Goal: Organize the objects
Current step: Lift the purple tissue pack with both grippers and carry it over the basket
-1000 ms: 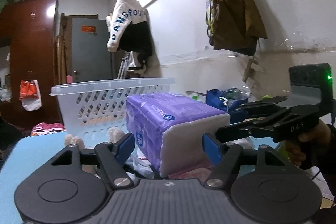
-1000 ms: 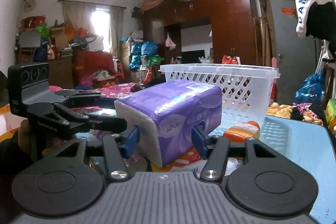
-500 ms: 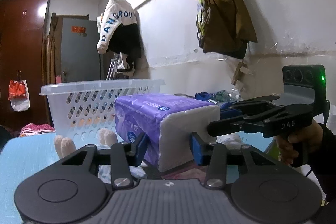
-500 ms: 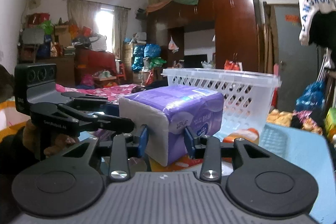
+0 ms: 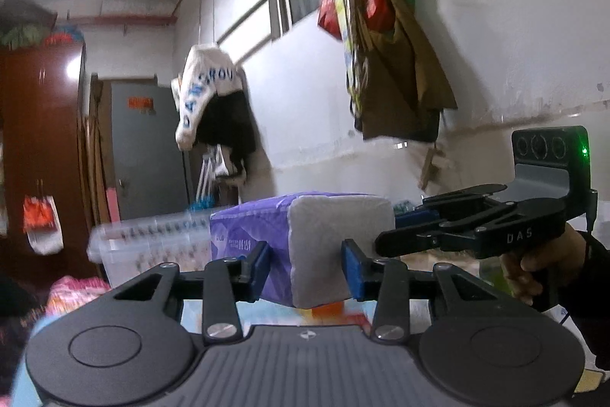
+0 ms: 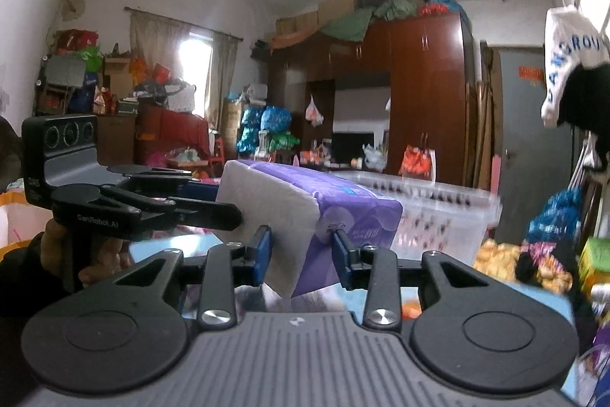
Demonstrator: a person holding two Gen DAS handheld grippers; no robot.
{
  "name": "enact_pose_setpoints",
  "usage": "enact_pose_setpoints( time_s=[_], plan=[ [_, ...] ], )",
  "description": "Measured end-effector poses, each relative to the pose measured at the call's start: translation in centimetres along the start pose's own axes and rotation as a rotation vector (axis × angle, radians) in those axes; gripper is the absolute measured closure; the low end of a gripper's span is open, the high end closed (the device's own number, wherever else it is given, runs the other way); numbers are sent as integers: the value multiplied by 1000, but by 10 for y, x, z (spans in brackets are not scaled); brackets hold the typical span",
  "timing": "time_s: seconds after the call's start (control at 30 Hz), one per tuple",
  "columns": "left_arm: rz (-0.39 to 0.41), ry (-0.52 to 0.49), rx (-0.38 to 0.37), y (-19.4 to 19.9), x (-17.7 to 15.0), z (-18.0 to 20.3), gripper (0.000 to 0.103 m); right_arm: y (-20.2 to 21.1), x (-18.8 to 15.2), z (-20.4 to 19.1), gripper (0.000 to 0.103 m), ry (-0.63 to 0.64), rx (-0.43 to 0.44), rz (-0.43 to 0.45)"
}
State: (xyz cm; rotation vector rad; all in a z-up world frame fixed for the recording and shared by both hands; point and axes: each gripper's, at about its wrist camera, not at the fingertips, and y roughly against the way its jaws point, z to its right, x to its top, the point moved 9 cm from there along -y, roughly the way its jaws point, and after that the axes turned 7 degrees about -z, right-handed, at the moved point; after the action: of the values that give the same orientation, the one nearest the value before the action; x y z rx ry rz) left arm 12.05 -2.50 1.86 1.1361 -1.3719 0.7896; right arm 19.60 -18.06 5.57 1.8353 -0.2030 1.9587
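A purple pack of tissues (image 5: 305, 246) with white ends is held in the air by both grippers. My left gripper (image 5: 305, 269) is shut on one corner of it. My right gripper (image 6: 301, 256) is shut on the opposite corner, where the tissue pack (image 6: 305, 216) fills the jaws. In the left wrist view the right gripper (image 5: 476, 231) comes in from the right and touches the pack's white end. In the right wrist view the left gripper (image 6: 126, 205) comes in from the left. A white slotted plastic basket (image 5: 152, 243) stands behind the pack, its rim lower than the pack's top; it also shows in the right wrist view (image 6: 438, 212).
A light blue table surface (image 6: 533, 308) lies below. Plush toys and packets (image 6: 507, 258) are piled at the right. Bags and a jacket hang on the white wall (image 5: 400, 94). A brown wardrobe (image 6: 419, 94) stands behind the basket.
Both grippers closed on the tissue pack and lifted it. The basket and table have dropped lower in both views. The views are blurred by the upward motion.
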Motion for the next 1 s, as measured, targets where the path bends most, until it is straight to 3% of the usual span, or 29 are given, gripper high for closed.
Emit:
enact_pose_setpoints(
  time_s=[0.23, 0.5, 0.83, 1.0],
  plan=[
    [38, -19, 23, -6, 62, -18, 58, -11, 62, 20, 65, 55, -27, 23],
    [-50, 4, 50, -61, 101, -62, 58, -71, 92, 63, 65, 20, -46, -79],
    [-240, 120, 63, -150, 68, -124, 56, -153, 57, 108, 64, -53, -112, -258],
    [-299, 137, 88, -173, 51, -135, 55, -168, 45, 118, 64, -64, -133, -301]
  ],
)
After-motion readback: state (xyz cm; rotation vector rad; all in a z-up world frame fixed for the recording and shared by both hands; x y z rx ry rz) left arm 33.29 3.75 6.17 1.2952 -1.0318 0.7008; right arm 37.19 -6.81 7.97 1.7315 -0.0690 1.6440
